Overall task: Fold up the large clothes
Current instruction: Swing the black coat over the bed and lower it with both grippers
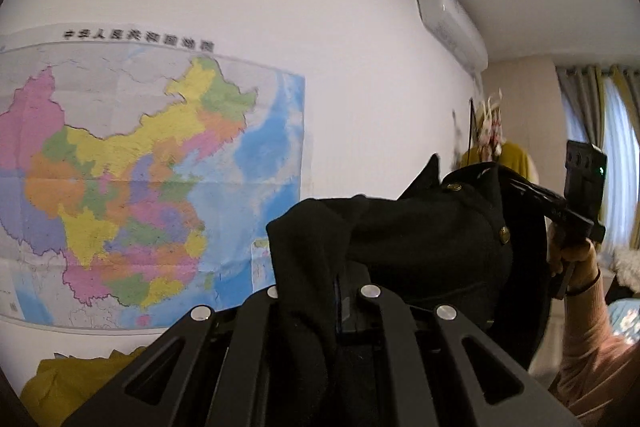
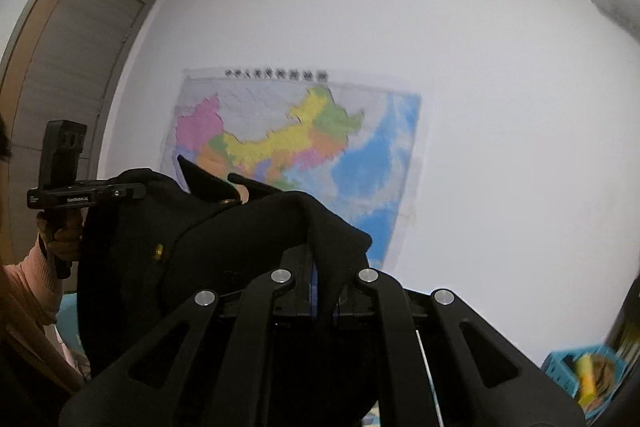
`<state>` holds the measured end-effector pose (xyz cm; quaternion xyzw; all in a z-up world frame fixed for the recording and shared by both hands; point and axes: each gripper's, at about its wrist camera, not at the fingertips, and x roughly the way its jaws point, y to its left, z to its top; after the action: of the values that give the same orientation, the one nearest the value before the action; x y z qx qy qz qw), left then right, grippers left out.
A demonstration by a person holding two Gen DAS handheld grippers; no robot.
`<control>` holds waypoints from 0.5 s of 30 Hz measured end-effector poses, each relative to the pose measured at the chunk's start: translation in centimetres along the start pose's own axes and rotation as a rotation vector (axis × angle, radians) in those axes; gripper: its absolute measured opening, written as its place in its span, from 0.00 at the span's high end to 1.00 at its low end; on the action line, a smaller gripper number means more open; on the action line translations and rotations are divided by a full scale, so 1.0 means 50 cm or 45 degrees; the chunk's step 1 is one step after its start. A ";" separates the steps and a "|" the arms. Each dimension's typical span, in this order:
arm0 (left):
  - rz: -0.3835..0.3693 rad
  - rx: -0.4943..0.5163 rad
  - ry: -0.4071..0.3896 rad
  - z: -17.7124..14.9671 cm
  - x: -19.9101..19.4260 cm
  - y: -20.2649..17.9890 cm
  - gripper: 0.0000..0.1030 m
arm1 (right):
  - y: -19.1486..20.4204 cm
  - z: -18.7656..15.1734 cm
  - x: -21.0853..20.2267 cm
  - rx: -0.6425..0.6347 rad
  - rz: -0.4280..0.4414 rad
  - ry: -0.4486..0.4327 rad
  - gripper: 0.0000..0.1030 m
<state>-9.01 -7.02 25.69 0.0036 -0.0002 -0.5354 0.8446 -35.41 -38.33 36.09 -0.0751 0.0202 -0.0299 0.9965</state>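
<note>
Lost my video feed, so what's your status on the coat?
Left gripper shut on black coat. Right gripper shut on it too. Coat held up between both, facing the wall map. Nothing in the way.

Both wrist views face level, sharing the wall map (image 1: 132, 179).

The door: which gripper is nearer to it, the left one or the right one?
Left. The left gripper shows directly in front of the door; the right gripper faces the map, further right.
</note>
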 end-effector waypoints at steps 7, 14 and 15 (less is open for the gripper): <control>0.225 -0.051 0.303 -0.179 0.277 0.075 0.95 | -0.157 -0.264 0.295 0.224 0.121 0.378 0.95; 0.362 -0.065 0.991 -0.592 0.551 0.160 0.95 | -0.171 -0.703 0.591 0.360 0.094 1.094 0.95; 0.360 -0.049 1.027 -0.613 0.560 0.161 0.95 | -0.164 -0.748 0.606 0.336 0.061 1.157 0.94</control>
<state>10.35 -28.71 -5.00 0.1969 0.3398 -0.3698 0.8420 -7.34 -53.85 -0.68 0.0733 0.4520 -0.0389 0.8882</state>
